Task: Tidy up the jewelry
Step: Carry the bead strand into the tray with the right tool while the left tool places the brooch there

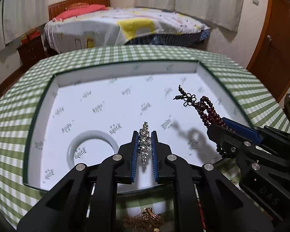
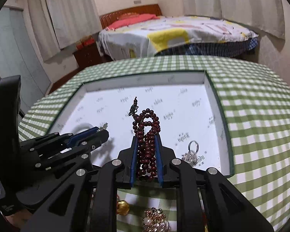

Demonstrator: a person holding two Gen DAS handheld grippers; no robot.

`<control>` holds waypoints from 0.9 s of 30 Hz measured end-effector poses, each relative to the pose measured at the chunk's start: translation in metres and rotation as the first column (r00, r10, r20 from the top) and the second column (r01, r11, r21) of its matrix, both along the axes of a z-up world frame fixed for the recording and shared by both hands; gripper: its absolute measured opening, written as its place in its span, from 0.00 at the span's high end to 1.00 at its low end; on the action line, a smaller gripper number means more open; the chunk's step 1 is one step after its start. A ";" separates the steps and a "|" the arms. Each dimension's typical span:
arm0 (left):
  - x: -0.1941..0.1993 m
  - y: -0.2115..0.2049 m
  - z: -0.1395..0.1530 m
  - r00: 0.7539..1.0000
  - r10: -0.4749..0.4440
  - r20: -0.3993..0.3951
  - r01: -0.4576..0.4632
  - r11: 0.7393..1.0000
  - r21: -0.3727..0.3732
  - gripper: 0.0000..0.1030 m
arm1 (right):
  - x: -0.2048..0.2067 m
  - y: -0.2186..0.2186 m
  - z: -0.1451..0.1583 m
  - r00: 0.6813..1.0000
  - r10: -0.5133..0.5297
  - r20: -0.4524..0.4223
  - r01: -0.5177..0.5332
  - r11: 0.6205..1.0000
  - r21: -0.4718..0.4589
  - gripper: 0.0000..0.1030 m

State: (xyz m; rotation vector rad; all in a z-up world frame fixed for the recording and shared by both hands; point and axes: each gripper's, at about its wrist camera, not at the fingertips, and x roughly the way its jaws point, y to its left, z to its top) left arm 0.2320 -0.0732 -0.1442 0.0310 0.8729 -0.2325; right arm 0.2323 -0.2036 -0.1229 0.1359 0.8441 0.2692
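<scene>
A white open box [image 1: 125,73] [image 2: 145,83] with a printed paper lining lies on the green checked tablecloth. My left gripper [image 1: 145,135] [image 2: 103,129] is shut on a rhinestone piece [image 1: 145,141] and holds it above the box's near side. My right gripper [image 2: 147,139] [image 1: 216,123] is shut on a dark red bead bracelet [image 2: 147,135] [image 1: 206,110] with a black knot tassel, held above the box's right part. A silver ring with a sparkly charm [image 2: 192,152] lies in the box near its front right.
A round cut-out [image 1: 90,147] sits in the box floor at front left. Gold-coloured jewelry [image 2: 154,218] [image 1: 145,218] and a gold bead [image 2: 122,206] lie on the tablecloth [image 2: 251,116] in front of the box. A bed [image 1: 125,25] stands behind the table.
</scene>
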 end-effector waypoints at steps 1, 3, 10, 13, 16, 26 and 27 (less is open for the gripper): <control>0.001 0.000 -0.002 1.000 0.001 -0.006 -0.001 1.000 0.000 0.87 | 0.002 0.000 -0.004 1.000 0.000 -0.009 0.000 1.000 -0.002 0.83; 0.004 -0.001 -0.005 1.000 0.001 -0.015 -0.001 1.000 0.003 0.87 | 0.003 -0.001 -0.007 1.000 0.001 -0.013 -0.001 1.000 -0.004 0.83; 0.012 0.000 -0.012 1.000 0.002 -0.029 -0.002 1.000 -0.005 0.84 | 0.009 0.000 -0.012 1.000 0.004 -0.028 -0.004 1.000 -0.020 0.82; 0.011 -0.001 -0.012 1.000 -0.002 -0.027 0.002 1.000 -0.005 0.71 | 0.008 0.000 -0.012 1.000 0.003 -0.025 -0.004 1.000 -0.027 0.81; 0.010 -0.001 -0.011 1.000 0.004 -0.029 -0.004 1.000 -0.013 0.61 | 0.008 -0.003 -0.011 1.000 -0.010 -0.023 0.009 0.999 -0.030 0.68; 0.004 0.005 0.001 1.000 0.013 -0.015 -0.014 0.999 -0.038 0.45 | 0.001 -0.010 -0.001 1.000 -0.030 -0.006 0.030 1.000 -0.009 0.59; 0.002 0.006 0.004 1.000 0.016 -0.009 -0.016 0.999 -0.041 0.44 | -0.001 -0.011 0.002 1.000 -0.030 0.000 0.030 1.000 -0.009 0.59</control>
